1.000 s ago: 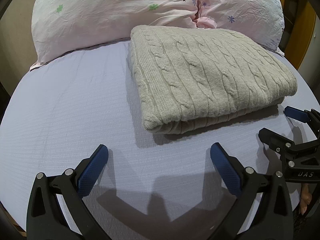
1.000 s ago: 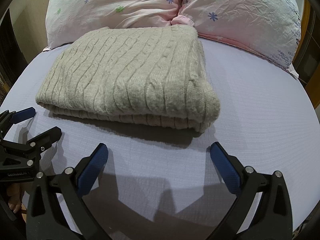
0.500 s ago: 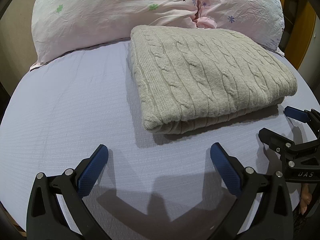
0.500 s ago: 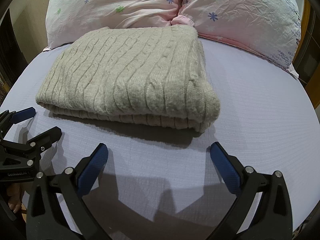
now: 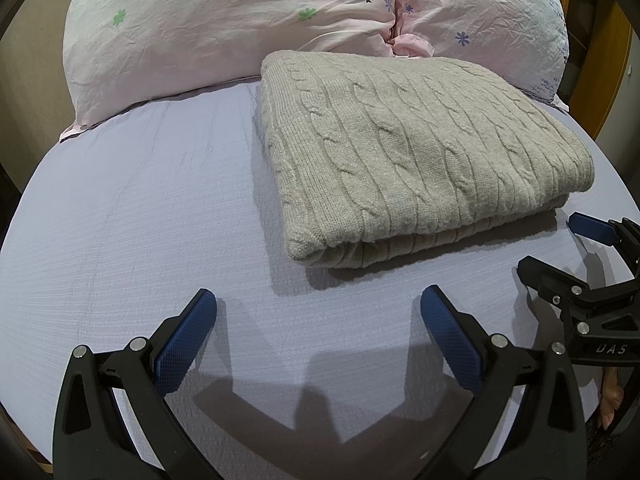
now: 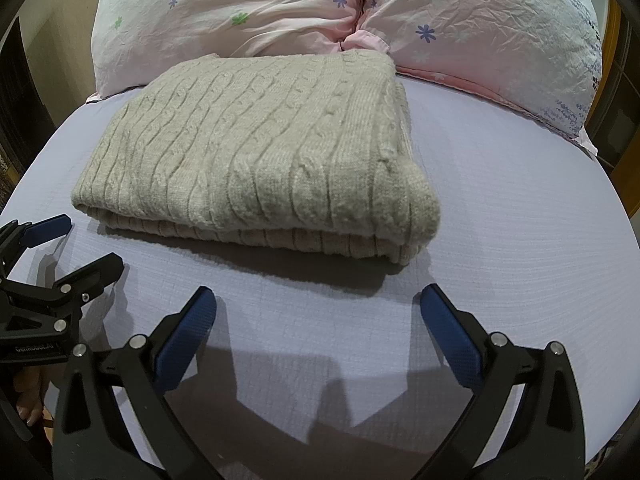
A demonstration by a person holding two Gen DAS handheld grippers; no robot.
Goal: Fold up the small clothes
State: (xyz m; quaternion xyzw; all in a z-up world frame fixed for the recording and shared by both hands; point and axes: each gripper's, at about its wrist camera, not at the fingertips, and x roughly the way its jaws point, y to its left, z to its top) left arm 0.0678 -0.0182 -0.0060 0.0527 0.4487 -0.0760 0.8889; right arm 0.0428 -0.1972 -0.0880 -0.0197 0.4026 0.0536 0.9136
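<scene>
Nothing has moved since the earlier frames; folded sweater (image 5: 404,156) lies on the bed sheet (image 5: 132,208), touching the pillows (image 5: 240,20); left gripper (image 5: 318,332) and right gripper (image 6: 318,332), both near the sweater, spread wide, holding nothing.

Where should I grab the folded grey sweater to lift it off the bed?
Grip the near edge of the sweater, coming in low from the front. Its stacked layers face both open grippers, left and right, one near each front corner.

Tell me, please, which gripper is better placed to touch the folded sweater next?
Probably left, narrowly. The left gripper faces the sweater corner almost centrally; the right gripper sees it further off-centre. Both are open and empty.
</scene>
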